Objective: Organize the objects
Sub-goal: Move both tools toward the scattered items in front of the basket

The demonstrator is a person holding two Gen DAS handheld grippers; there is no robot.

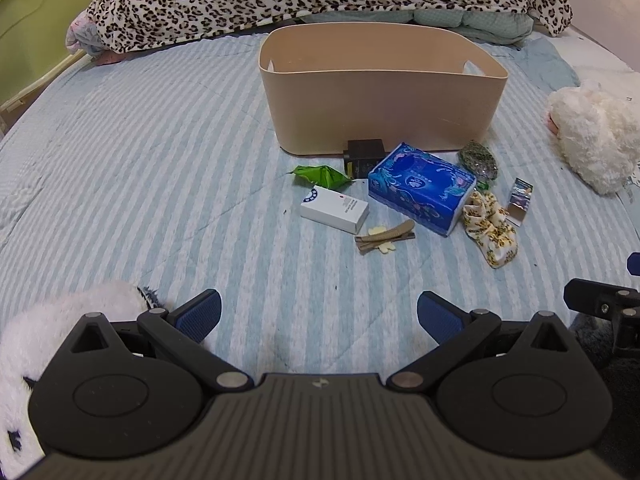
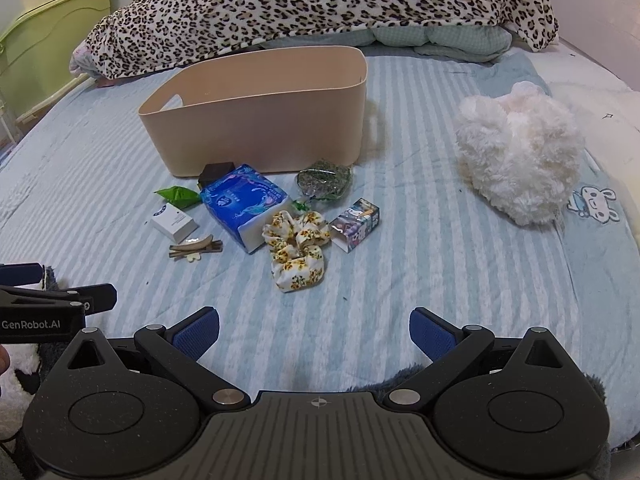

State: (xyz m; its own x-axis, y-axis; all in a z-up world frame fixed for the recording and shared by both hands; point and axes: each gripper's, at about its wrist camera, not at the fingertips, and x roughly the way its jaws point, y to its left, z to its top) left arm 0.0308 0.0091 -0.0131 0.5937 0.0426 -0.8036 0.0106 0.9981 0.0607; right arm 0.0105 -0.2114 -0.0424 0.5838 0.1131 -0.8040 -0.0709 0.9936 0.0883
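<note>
- Left gripper [image 1: 319, 316]: fingers spread wide, nothing between them, low over the striped blue bedsheet [image 1: 160, 160]; a white fluffy plush [image 1: 60, 320] at its left side shows plainly only in the left view
- Beige bin [image 1: 380, 92]: upright on the sheet behind the clutter; its floor is hidden in both views
- Green wrapper [image 1: 320, 176], white box [image 1: 334, 210] and hair clips [image 1: 384, 236]: left part of the pile, near one another in front of the bin
- Black box [image 1: 364, 154]: against the bin's front wall, half hidden in the right view by the blue tissue pack [image 1: 420, 188]
- Floral scrunchie [image 2: 296, 248]: just right of the tissue pack, its full ring seen in the right view
- Green mesh pouch [image 2: 324, 180] and small printed box [image 2: 356, 224]: right end of the pile
- Cream plush [image 2: 520, 156]: well apart at right; entire in the right view, cut off in the left
- Right gripper [image 2: 314, 330]: fingers released and wide apart, empty
</note>
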